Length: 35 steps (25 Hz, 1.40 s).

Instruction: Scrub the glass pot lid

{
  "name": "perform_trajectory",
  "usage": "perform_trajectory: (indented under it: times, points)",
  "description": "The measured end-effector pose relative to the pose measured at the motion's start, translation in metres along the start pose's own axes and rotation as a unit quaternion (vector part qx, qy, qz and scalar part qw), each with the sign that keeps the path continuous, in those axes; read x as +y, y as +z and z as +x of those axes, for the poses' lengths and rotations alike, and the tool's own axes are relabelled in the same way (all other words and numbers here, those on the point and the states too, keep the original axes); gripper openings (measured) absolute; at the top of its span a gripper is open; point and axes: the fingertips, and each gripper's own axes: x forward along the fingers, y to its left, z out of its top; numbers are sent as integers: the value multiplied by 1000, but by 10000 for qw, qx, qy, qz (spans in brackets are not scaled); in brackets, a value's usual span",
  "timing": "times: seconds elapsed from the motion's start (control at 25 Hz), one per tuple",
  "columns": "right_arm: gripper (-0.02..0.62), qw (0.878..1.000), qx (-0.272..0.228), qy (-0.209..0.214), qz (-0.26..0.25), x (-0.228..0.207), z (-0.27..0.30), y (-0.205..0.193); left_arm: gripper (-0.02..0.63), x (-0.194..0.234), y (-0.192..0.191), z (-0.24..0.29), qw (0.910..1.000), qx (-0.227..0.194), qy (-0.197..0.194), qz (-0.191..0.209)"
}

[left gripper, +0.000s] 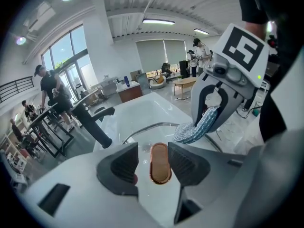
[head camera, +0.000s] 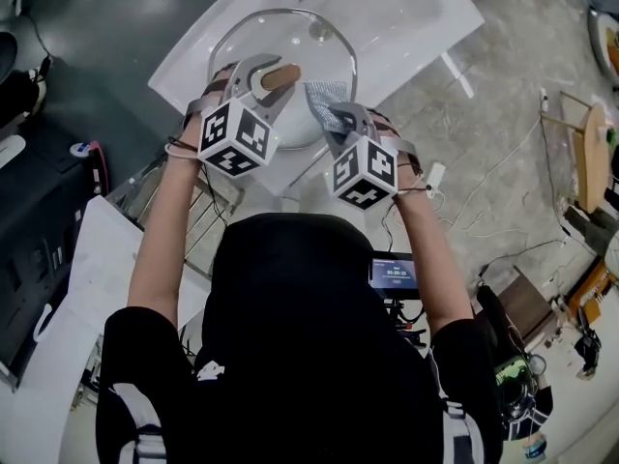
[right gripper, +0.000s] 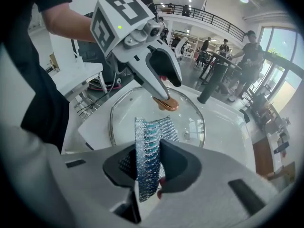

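The right gripper (right gripper: 146, 161) clamps the scrub cloth (right gripper: 150, 139) over the glass lid (right gripper: 192, 120); left gripper (left gripper: 156, 161) gapes loosely around its knob (left gripper: 160, 169).

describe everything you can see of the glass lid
The lid is round clear glass with a metal rim, a copper-brown oval knob at its centre and a small steam vent. It lies knob-up on the white sink. The left gripper straddles the knob with open jaws, not pinching it. The cloth clamped in the right gripper hangs over the glass, seemingly touching it.
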Motion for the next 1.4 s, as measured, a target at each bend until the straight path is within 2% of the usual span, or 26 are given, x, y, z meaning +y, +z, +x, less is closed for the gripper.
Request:
perform_trajectory:
  times: [0.32, 0.48, 0.6, 0.8, 1.08, 1.28, 1.4]
  points:
    - [72, 9967, -375, -513, 506, -27, -35, 16, 172, 3, 36, -43, 9975, -519, 286, -379]
    - [72, 9897, -798, -869, 816, -42, -67, 38, 143, 3, 54, -74, 9933, -838, 491, -625]
    - [72, 9811, -1224, -1051, 1066, -58, -94, 58, 132, 8, 68, -94, 9911, -968, 663, -636]
    - [72, 9611, -2096, -1120, 1405, -78, -136, 101, 102, 31, 89, -127, 9853, -1095, 1119, -683]
    - [72, 9272, -3071, -1290, 1713, -98, -199, 148, 39, 53, 122, -173, 9688, -1604, 1603, -1002]
    - [72, 9021, -3650, -1544, 1705, -113, -244, 177, 23, 69, 153, -205, 9522, -2165, 1871, -1069]
    - [72, 8880, -3915, -1707, 1707, -118, -265, 189, 17, 79, 169, -222, 9408, -2480, 1929, -1272]
